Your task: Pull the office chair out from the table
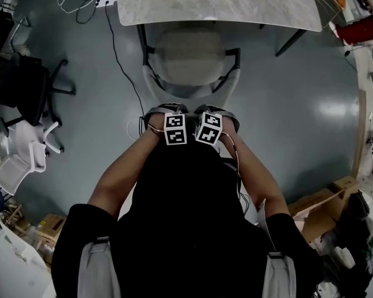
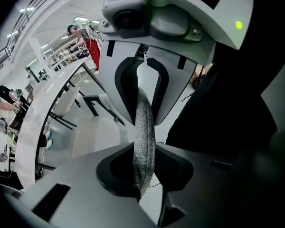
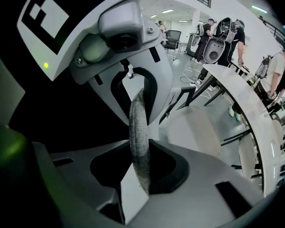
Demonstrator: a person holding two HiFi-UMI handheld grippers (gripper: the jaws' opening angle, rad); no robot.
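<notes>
The office chair [image 1: 189,54], with a grey seat and armrests, stands partly out from under the marble-topped table [image 1: 217,2]. Both grippers hold the top edge of its grey mesh backrest, side by side just in front of me. My left gripper [image 1: 175,129] is shut on the backrest edge [image 2: 145,137], which runs between its jaws [image 2: 145,179]. The right gripper [image 1: 209,128] is shut on the same edge [image 3: 138,127] between its own jaws [image 3: 141,175]. The seat [image 3: 194,127] and table [image 3: 256,113] show beyond it. My body hides the chair's base.
A black office chair [image 1: 25,85] and a white chair [image 1: 25,157] stand at the left. A black cable [image 1: 121,61] trails over the floor near the chair. Cardboard boxes [image 1: 317,207] sit at the lower right. People [image 3: 275,75] stand beyond the table.
</notes>
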